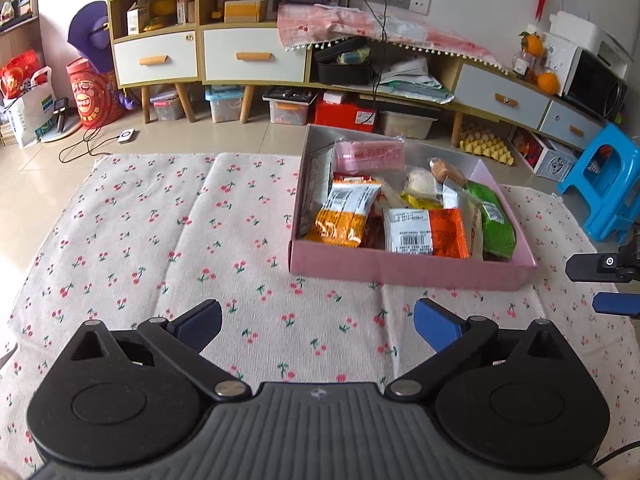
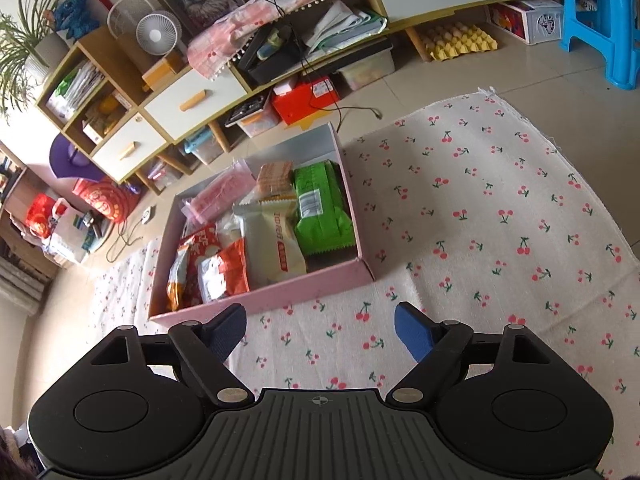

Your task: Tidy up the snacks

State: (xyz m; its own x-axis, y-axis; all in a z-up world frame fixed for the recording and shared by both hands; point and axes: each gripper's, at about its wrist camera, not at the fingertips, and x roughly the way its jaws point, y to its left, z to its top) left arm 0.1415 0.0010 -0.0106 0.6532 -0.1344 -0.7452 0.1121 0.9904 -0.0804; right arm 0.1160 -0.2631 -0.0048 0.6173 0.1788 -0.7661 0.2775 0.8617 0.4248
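A pink box (image 1: 400, 270) full of snack packets lies on the cherry-print cloth (image 1: 160, 240). Inside it are an orange-and-white packet (image 1: 346, 216), a white-and-red packet (image 1: 424, 232), a green packet (image 1: 494, 220) and a pink packet (image 1: 370, 154). My left gripper (image 1: 318, 326) hovers over the cloth in front of the box, open and holding nothing. In the right wrist view the same box (image 2: 280, 292) shows the green packet (image 2: 320, 208) and a cream packet (image 2: 276, 240). My right gripper (image 2: 320, 330) is open and holds nothing, just in front of the box's near wall. Its fingers (image 1: 600, 268) show at the left view's right edge.
The cloth covers a tiled floor. Behind the box stand low cabinets with drawers (image 1: 252, 58), storage bins (image 1: 224, 104) beneath them and a yellow egg tray (image 1: 486, 146). A blue plastic stool (image 1: 604, 184) stands to the right. Cables (image 1: 88, 146) lie on the floor at the left.
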